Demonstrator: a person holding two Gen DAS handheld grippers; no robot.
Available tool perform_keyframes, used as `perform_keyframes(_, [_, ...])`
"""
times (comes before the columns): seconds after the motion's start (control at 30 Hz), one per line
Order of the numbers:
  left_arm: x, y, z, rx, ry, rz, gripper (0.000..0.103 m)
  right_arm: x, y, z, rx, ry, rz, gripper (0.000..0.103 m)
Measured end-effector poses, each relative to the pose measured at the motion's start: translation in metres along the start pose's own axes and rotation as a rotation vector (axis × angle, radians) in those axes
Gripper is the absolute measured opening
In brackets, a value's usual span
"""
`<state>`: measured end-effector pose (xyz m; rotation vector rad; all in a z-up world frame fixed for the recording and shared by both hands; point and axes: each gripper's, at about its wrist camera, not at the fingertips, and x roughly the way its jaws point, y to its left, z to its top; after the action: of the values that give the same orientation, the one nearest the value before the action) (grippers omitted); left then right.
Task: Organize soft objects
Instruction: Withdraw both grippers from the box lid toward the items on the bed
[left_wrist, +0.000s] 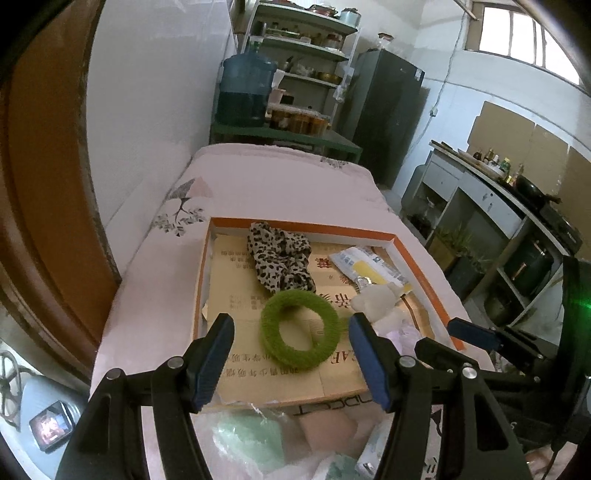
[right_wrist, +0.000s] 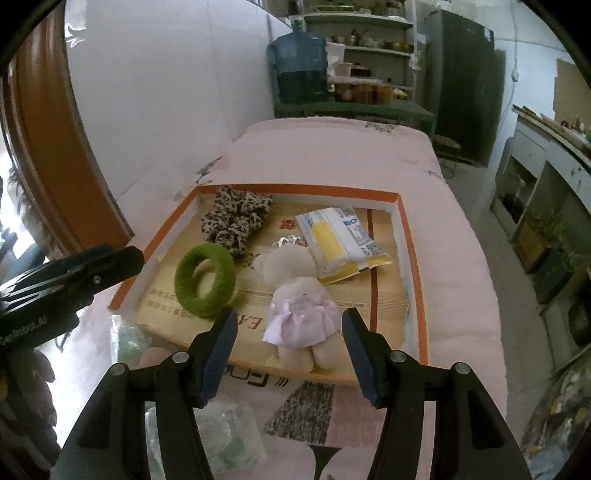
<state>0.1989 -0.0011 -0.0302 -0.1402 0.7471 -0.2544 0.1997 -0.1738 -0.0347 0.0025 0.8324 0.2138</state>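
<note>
A shallow orange-rimmed box (left_wrist: 421, 258) (right_wrist: 404, 229) lies on a pink bed. Inside it are a fuzzy green ring (left_wrist: 299, 328) (right_wrist: 205, 280), a leopard-print scrunchie (left_wrist: 280, 260) (right_wrist: 236, 218), a plush bear in a lilac dress (right_wrist: 301, 306) (left_wrist: 384, 306) and a white and yellow packet (right_wrist: 341, 236) (left_wrist: 373, 266). My left gripper (left_wrist: 291, 330) hangs open above the green ring, touching nothing. My right gripper (right_wrist: 290, 325) is open too, its fingers either side of the bear's dress in the picture but raised off it. The right gripper's fingertips (left_wrist: 469, 330) show at the left wrist view's right edge.
Pale green and white soft items in plastic (left_wrist: 255, 439) (right_wrist: 225, 428) lie on the bed in front of the box. A wooden headboard (left_wrist: 48, 184) stands at left. A water jug (left_wrist: 245, 92), shelves and a dark fridge (left_wrist: 388, 114) stand beyond the bed's far end.
</note>
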Motion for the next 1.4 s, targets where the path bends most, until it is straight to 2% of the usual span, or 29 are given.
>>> perform_keyframes(0.8, [-0.062, -0.015, -0.015, 0.019, -0.064, 0.015, 0.064, -0.065, 0.023, -0.019, -0.013, -0.054, -0.002, 0.060])
perform_keyframes(1.4, [-0.091, -0.016, -0.031, 0.026, -0.077, 0.019, 0.064, -0.099, 0.039, -0.038, -0.032, -0.075, -0.010, 0.060])
